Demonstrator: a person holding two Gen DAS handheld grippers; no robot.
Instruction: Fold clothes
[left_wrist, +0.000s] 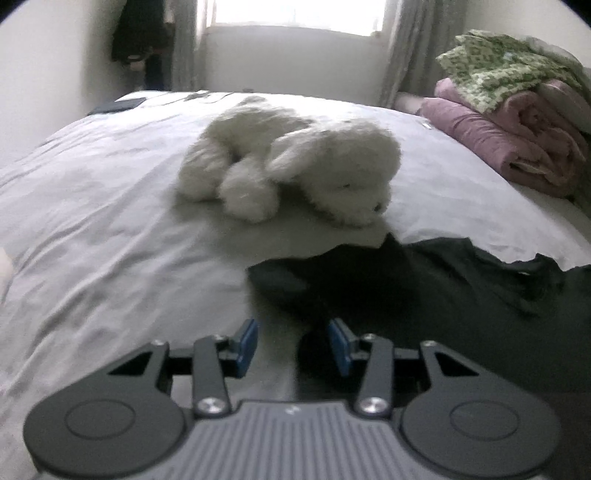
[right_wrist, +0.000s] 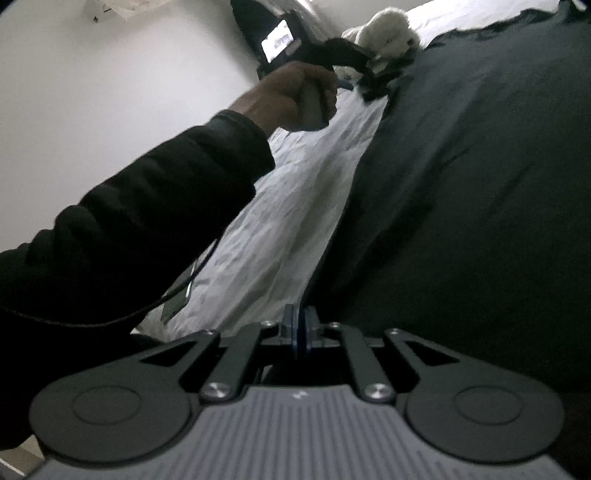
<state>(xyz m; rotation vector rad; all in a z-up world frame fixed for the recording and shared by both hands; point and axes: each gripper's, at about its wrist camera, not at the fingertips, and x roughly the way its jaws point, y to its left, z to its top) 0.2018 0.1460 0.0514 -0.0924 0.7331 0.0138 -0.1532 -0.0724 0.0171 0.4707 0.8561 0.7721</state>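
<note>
Dark garment (left_wrist: 424, 291) on white bedsheet (left_wrist: 110, 206)

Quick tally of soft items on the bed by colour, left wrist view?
White: 1, plush dog
Dark: 1, dark garment
Pink: 1, folded pink blanket
Green-patterned: 1, green floral cloth
Total: 4

The dark garment (left_wrist: 424, 288) runs off the frame's right edge. The right gripper (right_wrist: 300, 325) hides its hem; any pinch is unclear.
</note>
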